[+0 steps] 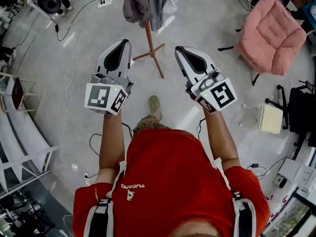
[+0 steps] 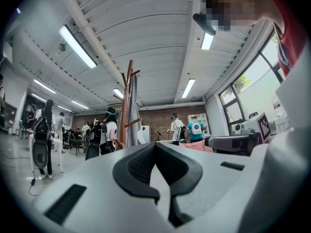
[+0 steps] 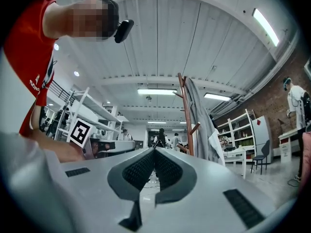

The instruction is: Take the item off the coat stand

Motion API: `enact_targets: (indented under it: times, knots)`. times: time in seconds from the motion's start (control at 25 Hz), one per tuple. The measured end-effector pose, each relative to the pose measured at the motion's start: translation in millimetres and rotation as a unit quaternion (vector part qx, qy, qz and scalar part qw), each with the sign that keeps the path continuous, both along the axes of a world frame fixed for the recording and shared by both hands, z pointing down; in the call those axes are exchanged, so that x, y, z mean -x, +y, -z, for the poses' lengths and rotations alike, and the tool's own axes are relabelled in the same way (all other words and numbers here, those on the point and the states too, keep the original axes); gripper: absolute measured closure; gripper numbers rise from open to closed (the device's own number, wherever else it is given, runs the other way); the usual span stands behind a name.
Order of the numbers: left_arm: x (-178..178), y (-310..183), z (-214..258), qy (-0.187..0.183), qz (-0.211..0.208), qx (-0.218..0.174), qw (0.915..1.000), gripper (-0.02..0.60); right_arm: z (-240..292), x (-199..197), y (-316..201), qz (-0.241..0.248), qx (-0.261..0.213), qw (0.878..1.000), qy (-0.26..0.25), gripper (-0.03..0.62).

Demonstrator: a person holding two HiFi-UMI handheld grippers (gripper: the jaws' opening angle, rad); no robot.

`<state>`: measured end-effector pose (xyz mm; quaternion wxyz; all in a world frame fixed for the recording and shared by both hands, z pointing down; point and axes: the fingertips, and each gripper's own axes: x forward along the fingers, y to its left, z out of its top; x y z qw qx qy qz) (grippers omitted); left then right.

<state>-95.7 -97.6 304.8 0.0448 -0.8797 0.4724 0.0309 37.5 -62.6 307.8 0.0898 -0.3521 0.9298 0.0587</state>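
The wooden coat stand (image 1: 149,39) rises from the grey floor ahead of me, with a grey garment (image 1: 140,4) draped over its top. Both grippers are held up in front of the person's chest, short of the stand and touching nothing. My left gripper (image 1: 123,43) is shut and empty, to the left of the pole. My right gripper (image 1: 179,50) is also shut and empty, to the right of it. In the left gripper view the stand (image 2: 127,101) and garment (image 2: 134,115) rise beyond the closed left gripper (image 2: 155,145). The right gripper view shows the stand (image 3: 186,115) and garment (image 3: 200,125) past the right gripper (image 3: 155,150).
A pink armchair (image 1: 269,31) stands at the right, with a black chair (image 1: 300,110) and a pale box (image 1: 270,118) nearer. White shelving (image 1: 19,132) lines the left. Cables and a power strip (image 1: 106,3) lie on the floor. Several people (image 2: 104,137) stand far off.
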Motion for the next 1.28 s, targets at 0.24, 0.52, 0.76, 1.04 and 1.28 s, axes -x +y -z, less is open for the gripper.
enact_targets:
  times: [0.24, 0.52, 0.76, 1.04, 1.28]
  knots:
    - [18, -88, -3, -0.014, 0.001, 0.002, 0.9999, 0.572, 5, 19, -82, -0.011, 0.002, 1.000, 0.004, 0.574]
    - [37, -169, -16, -0.019, 0.016, 0.013, 0.9996, 0.569, 5, 38, -155, -0.017, 0.007, 1.000, 0.011, 0.574]
    - [47, -218, -31, -0.025, 0.025, 0.023, 0.9991, 0.483, -1, 47, -192, -0.017, 0.016, 1.000, 0.017, 0.574]
    - [44, -256, -55, -0.049, 0.037, 0.046, 0.9971, 0.402, -6, 48, -217, -0.006, 0.026, 0.999, 0.022, 0.574]
    - [38, -285, -73, -0.069, 0.054, 0.071, 0.9936, 0.400, -8, 39, -228, 0.006, 0.032, 0.999, 0.026, 0.574]
